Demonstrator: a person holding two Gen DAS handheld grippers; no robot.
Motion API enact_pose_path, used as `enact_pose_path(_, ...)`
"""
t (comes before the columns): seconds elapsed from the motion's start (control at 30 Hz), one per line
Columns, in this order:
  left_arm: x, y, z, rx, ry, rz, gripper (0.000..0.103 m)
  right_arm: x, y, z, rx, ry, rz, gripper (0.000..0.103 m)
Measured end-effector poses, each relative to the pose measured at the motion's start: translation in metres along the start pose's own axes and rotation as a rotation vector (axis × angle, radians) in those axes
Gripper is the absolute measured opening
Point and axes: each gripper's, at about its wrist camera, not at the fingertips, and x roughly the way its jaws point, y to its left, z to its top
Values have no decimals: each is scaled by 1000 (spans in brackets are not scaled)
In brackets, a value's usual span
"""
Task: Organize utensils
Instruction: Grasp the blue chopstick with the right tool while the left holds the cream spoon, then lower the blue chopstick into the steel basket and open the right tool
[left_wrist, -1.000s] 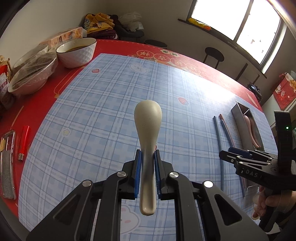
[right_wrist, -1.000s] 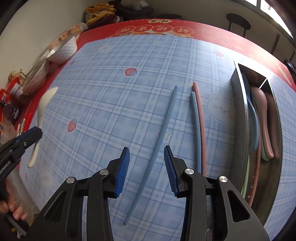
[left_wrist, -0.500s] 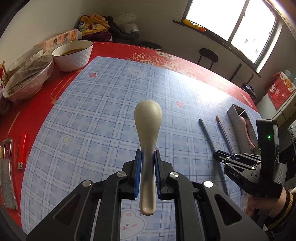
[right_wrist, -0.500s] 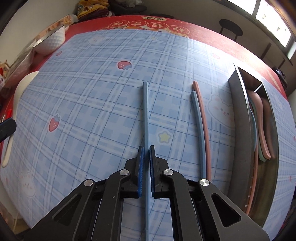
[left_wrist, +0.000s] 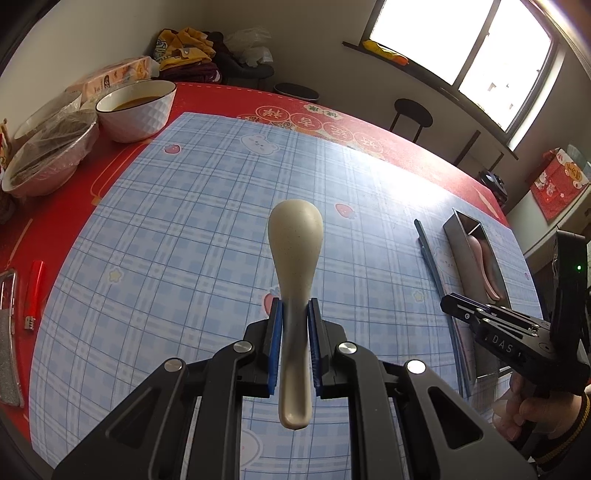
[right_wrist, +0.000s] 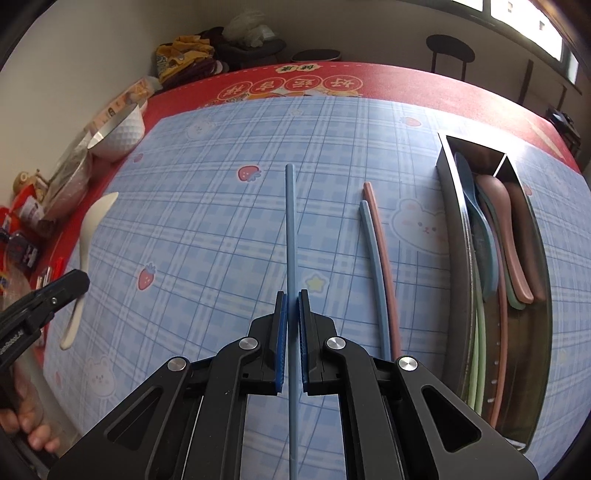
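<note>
Cream spoon (left_wrist: 294, 258); blue chopstick (right_wrist: 290, 229); blue-plaid mat (right_wrist: 207, 221); red tablecloth (right_wrist: 424, 85); white bowl (left_wrist: 135, 110).

spoon (left_wrist: 294, 254): matt speckled ceramic | tray (right_wrist: 448, 206): shiny metal | chopstick (right_wrist: 290, 229): matt plastic

Two chopsticks (right_wrist: 380, 273) lie on the mat (right_wrist: 207, 229), just left of the metal tray (right_wrist: 452, 236) holding spoons (right_wrist: 506, 229).

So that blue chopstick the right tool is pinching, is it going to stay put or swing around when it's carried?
The blue chopstick looks stiff: it runs straight past the right tool without sagging. It is long and thin, gripped well back from its far tip, so it may pivot between the pads. Its smooth surface could also let it slide.
</note>
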Motion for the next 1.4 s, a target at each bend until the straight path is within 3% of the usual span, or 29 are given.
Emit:
enact_pose_path(0.37, 3, -38, 2, 33, -6, -11, 13, -46, -45, 11, 69, -112, 16, 6)
enact_pose_path(0.57, 6, -57, 0, 49, -2, -14, 13, -63, -90, 20, 121, -159, -46, 6)
enact_pose_path(0.83, 5, -68, -7, 45, 1, -2, 13, -39, -125, 13, 119, -78, -81, 6)
enact_pose_path(1.1, -1, -65, -18, 9, 3, 35, 13, -11, -132, 4, 104, 6, -63, 6)
enact_pose_path(1.4, -9, -66, -26, -4, -1, 66, 13, 4, -140, 11, 152, 31, -37, 6)
